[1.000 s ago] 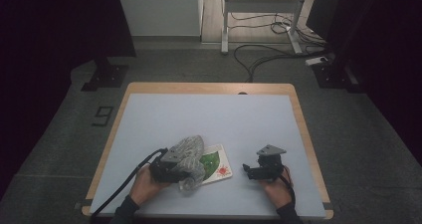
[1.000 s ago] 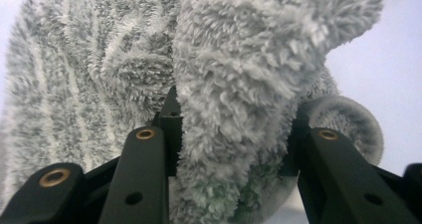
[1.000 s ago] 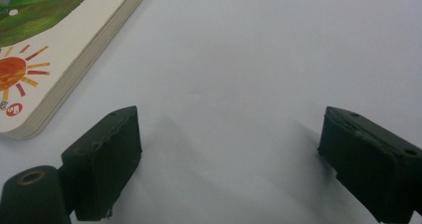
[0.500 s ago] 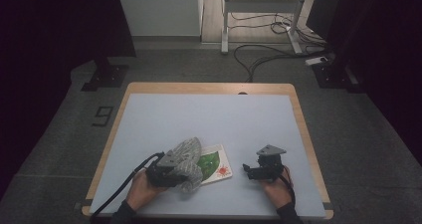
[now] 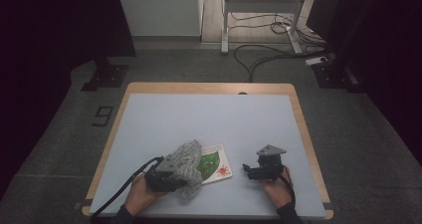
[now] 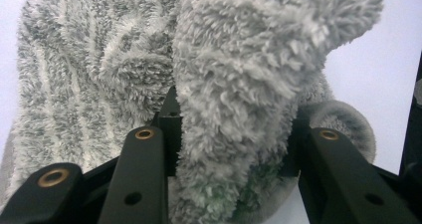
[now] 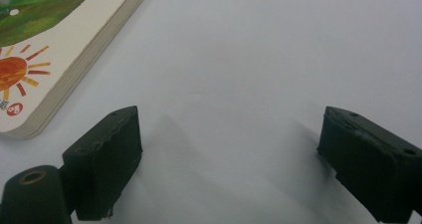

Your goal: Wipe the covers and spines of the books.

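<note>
In the high view, the left gripper point(image 5: 166, 174) sits at the near left of the pale blue surface point(image 5: 209, 119), held by the person's left hand point(image 5: 141, 194). A grey fluffy sock point(image 5: 186, 159) is bunched over and around the front of that gripper, and part of it lies on a picture book point(image 5: 215, 164) that rests flat on the surface just right of the gripper. The book's cover shows green and a red sun. The right gripper point(image 5: 259, 170) stands at the near right, well apart from the book, held by the right hand point(image 5: 274, 190); a grey three-cornered plate sits on top of it.

In the left gripper view, the jaws are closed on a thick fold of the fluffy sock point(image 6: 234, 84), which fills the gap between them and rises above them. More of the sock spreads out to the left, lying on the surface point(image 6: 368, 64). A green tinge shows at the bottom of the held fold.

In the right gripper view, the jaws stand wide apart with nothing between them, resting low over the bare surface point(image 7: 259, 59). The corner of the picture book point(image 7: 54, 50) lies at the far left, near the left jaw but not touching it, its thick cardboard pages visible along the edge.
</note>
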The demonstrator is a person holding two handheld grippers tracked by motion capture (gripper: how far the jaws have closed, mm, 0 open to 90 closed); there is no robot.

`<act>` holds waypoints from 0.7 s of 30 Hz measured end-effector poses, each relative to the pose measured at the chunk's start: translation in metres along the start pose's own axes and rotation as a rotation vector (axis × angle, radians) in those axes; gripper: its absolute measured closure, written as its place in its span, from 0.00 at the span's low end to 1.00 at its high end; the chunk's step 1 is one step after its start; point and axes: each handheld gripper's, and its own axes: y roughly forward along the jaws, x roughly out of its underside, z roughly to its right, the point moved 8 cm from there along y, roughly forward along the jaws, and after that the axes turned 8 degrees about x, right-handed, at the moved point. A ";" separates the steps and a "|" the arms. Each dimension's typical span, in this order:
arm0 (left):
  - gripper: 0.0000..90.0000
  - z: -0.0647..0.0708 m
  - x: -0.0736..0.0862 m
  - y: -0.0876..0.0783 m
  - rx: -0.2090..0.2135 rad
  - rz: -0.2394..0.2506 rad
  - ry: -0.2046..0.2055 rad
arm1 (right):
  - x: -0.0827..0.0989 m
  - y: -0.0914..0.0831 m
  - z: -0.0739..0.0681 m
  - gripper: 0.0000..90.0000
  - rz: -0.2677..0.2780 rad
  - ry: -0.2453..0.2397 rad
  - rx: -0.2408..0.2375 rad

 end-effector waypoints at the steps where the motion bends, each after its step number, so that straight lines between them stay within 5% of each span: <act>1: 0.66 0.000 0.000 0.000 0.000 0.000 -0.001 | 0.000 0.000 0.000 0.10 0.000 0.000 0.000; 21: 0.66 0.000 -0.004 0.005 0.009 0.003 0.000 | 0.000 0.000 0.000 0.10 -0.001 0.000 -0.001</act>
